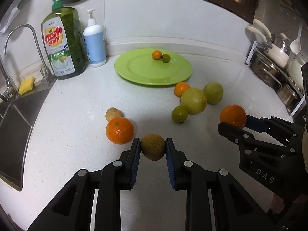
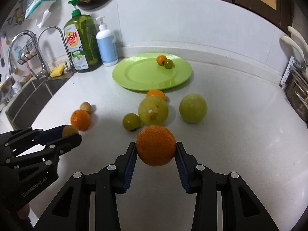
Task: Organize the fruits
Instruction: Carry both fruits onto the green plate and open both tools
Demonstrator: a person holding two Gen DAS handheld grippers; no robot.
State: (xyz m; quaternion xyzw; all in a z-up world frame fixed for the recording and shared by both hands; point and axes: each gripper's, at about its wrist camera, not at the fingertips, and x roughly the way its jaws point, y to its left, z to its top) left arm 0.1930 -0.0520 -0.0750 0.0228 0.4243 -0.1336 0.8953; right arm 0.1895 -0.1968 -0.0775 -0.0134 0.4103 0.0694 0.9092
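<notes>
My left claw (image 1: 152, 150) was clamped on a small brown fruit (image 1: 152, 147), pads pressing its two sides, fruit clear of the surface (image 1: 77, 115). My right claw (image 2: 156, 152) was closed around a big orange (image 2: 156, 145), pads on its flanks near the widest part.

Risks, as I judged them:
- Brown fruit was held only at the pad tips. It's round and firm-looking; any wrist twist could squirt it forward out of the grip.
- Orange was wide for the pads and bulged above and below them. A jolt could roll it out downward.
- A mandarin (image 1: 120, 130) sat just beside my left claw, with another brown fruit (image 1: 113, 114) touching it behind. A low swing would knock them toward the sink (image 1: 13, 119) edge.
- Between my right claw and the green plate (image 1: 134, 71) lay a cluster: small green fruit (image 2: 131, 121), two large pale green ones (image 2: 153, 110) (image 2: 193, 108), a small orange one (image 2: 156, 94). Carrying low would scatter them.
- Plate was shallow and already held two small fruits (image 1: 161, 56) near the far rim. Dropping round fruit from height could make it roll off, or bump those two over the rim.
- Both claws heading to the same plate could collide.
</notes>
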